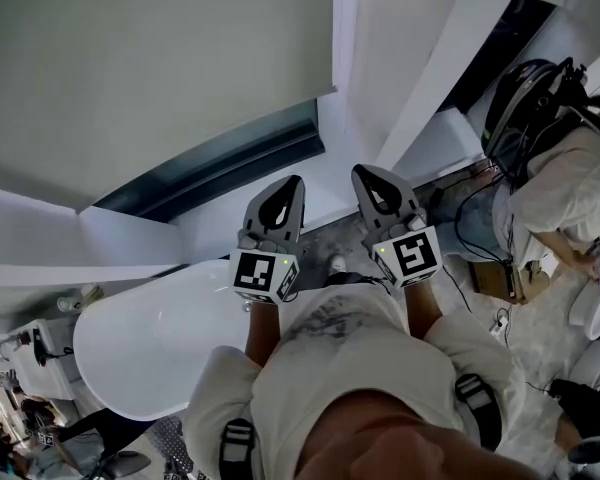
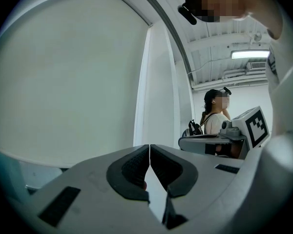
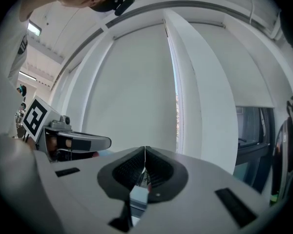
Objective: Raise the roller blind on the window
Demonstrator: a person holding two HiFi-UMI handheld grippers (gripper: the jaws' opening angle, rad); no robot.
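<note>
While your left hand-held gripper (image 2: 149, 147) and right hand-held gripper (image 3: 145, 150) are pinched shut, empty, the cord (image 3: 177, 106) of the roller blind (image 3: 132, 82) hangs vertical, far, nearer the right.

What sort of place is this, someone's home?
Probably a mock-up room in a workshop hall: a roller blind on a window, what looks like a white tub, but a bare ceiling with a strip light.
</note>
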